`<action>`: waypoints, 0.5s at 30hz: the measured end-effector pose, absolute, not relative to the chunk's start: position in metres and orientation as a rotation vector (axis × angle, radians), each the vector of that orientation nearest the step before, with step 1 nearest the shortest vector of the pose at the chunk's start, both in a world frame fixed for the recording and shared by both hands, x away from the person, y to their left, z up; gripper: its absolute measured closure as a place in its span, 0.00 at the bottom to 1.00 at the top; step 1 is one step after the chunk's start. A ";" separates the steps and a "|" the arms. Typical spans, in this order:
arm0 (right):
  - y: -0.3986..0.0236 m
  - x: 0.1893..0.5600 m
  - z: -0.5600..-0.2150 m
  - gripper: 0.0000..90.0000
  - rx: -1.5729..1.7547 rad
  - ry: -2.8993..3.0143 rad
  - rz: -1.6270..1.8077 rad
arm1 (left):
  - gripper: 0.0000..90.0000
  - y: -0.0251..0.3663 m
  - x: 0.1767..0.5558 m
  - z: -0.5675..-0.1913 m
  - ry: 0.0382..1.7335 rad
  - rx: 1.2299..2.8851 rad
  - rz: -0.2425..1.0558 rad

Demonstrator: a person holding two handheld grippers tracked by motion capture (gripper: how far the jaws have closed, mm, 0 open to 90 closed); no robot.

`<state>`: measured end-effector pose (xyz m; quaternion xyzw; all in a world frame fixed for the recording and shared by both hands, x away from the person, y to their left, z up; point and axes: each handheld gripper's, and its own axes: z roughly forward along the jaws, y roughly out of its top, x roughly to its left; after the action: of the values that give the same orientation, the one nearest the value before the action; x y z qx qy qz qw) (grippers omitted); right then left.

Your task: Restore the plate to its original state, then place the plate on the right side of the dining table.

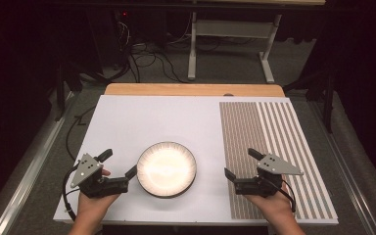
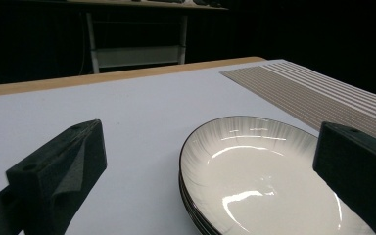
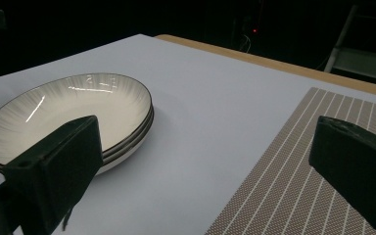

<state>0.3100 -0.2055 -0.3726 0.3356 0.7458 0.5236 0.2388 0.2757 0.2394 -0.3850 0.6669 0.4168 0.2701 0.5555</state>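
Overhead light falls on the white board (image 1: pixel 142 122), leaving the surrounding floor and background nearly black. In the high view the centre of the plates (image 1: pixel 166 169) is overexposed to a featureless glare, and only the rim keeps its radial streaks. Short, soft shadows lie close beneath the left gripper (image 1: pixel 118 169) and right gripper (image 1: pixel 241 164). In the left gripper view, curved specular highlights cross the bowl of the plates (image 2: pixel 259 171), and the near black jaws are soft and out of focus. In the right gripper view, a narrow dark shadow hugs the plates (image 3: pixel 78 115), and the striped mat (image 3: pixel 293 186) stays sharp. All views are grainy in dark areas.
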 end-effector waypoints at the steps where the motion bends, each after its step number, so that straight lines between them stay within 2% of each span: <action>1: -0.206 0.311 -0.373 0.01 0.921 2.041 1.435 | 0.00 0.239 0.276 -0.385 0.980 1.580 0.640; 15: -0.204 0.313 -0.374 0.01 0.915 2.045 1.415 | 0.00 0.239 0.278 -0.386 0.985 1.577 0.637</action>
<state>0.3127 -0.2040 -0.3743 0.3349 0.7485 0.5180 0.2436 0.2783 0.2386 -0.3857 0.6674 0.4168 0.2699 0.5549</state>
